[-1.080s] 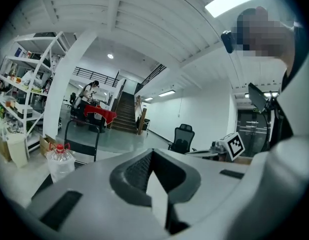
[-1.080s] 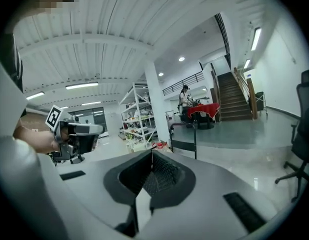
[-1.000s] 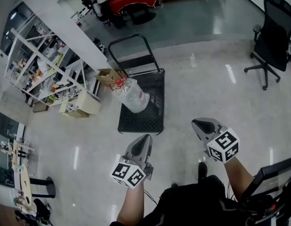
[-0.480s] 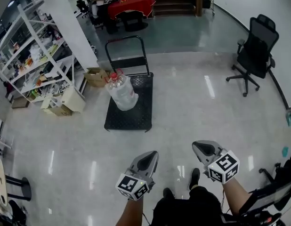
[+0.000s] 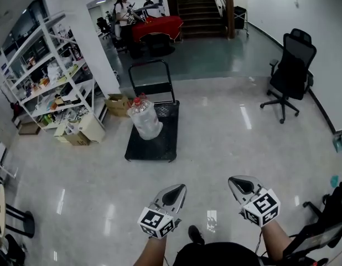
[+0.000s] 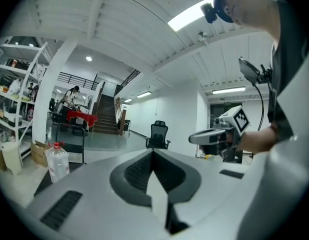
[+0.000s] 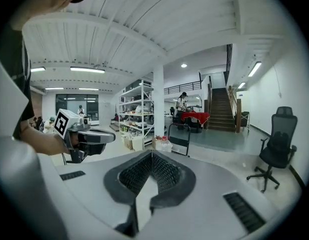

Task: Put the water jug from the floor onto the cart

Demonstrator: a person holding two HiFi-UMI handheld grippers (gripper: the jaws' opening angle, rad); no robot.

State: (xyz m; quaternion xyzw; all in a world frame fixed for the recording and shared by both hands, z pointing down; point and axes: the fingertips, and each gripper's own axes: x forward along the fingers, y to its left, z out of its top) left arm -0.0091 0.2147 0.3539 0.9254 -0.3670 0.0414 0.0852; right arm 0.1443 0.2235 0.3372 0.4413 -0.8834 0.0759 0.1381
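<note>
The clear water jug [image 5: 144, 118] with a red cap stands upright on the black platform cart [image 5: 160, 146], near the cart's handle [image 5: 151, 65]. Both grippers are held low and well short of the cart, with bare floor between. My left gripper [image 5: 181, 188] is shut and empty, and so is my right gripper [image 5: 235, 180]. In the left gripper view the jug [image 6: 57, 161] shows far off at the left, past the closed tips [image 6: 153, 151]. The right gripper view shows the cart handle [image 7: 179, 134] and the jug [image 7: 162, 143] in the distance beyond its closed tips [image 7: 152, 151].
White shelving [image 5: 49, 82] with clutter lines the left side, with cardboard boxes [image 5: 118, 104] and white boxes [image 5: 82, 129] on the floor by the cart. A black office chair [image 5: 287, 73] stands at the right. A red table [image 5: 157, 26], a person [image 5: 124, 10] and stairs [image 5: 196, 4] lie beyond.
Both grippers and the viewpoint have drawn back from the cart, which now looks smaller and farther away. The jug stays on the cart. Both grippers stay shut.
</note>
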